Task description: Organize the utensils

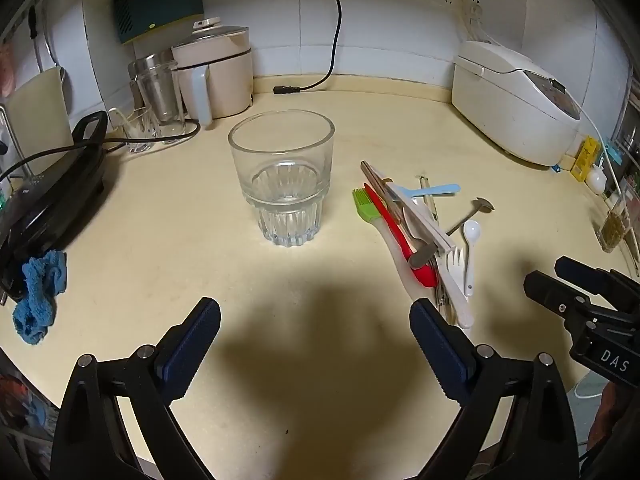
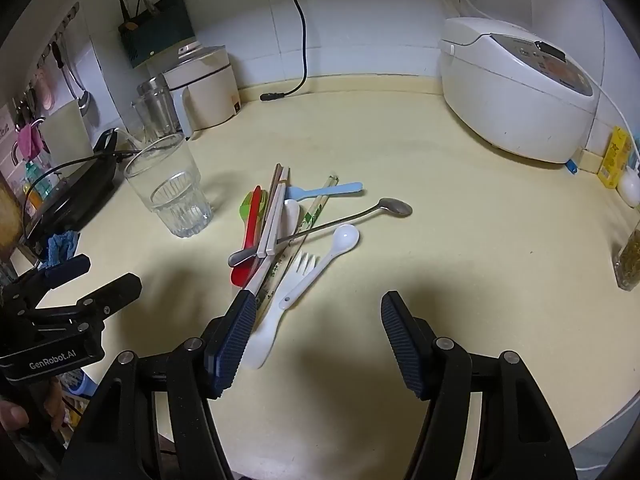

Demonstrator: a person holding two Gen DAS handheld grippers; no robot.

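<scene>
An empty ribbed glass tumbler (image 1: pixel 282 178) stands upright on the cream counter (image 1: pixel 180 220). To its right lies a loose pile of utensils (image 2: pixel 280 232). In it are a red spatula (image 2: pixel 251 236), a green brush (image 2: pixel 246 204), a long metal spoon (image 2: pixel 394 206), a white spoon (image 2: pixel 344 238), a white fork (image 2: pixel 298 274), a light blue spoon (image 2: pixel 324 191) and chopsticks (image 2: pixel 316 212). My left gripper (image 1: pixel 314 320) hangs open in front of the glass, holding nothing. My right gripper (image 2: pixel 319 308) is open just short of the pile, its left fingertip (image 2: pixel 240 320) beside the fork's handle.
A white rice cooker (image 2: pixel 516 88) fills the back right. At the back left stand a beige electric pot (image 1: pixel 216 72) and steel and glass cups (image 1: pixel 158 92). A black appliance (image 1: pixel 52 196) and a blue cloth (image 1: pixel 40 296) lie left. A cord's plug (image 1: pixel 288 89) rests by the wall.
</scene>
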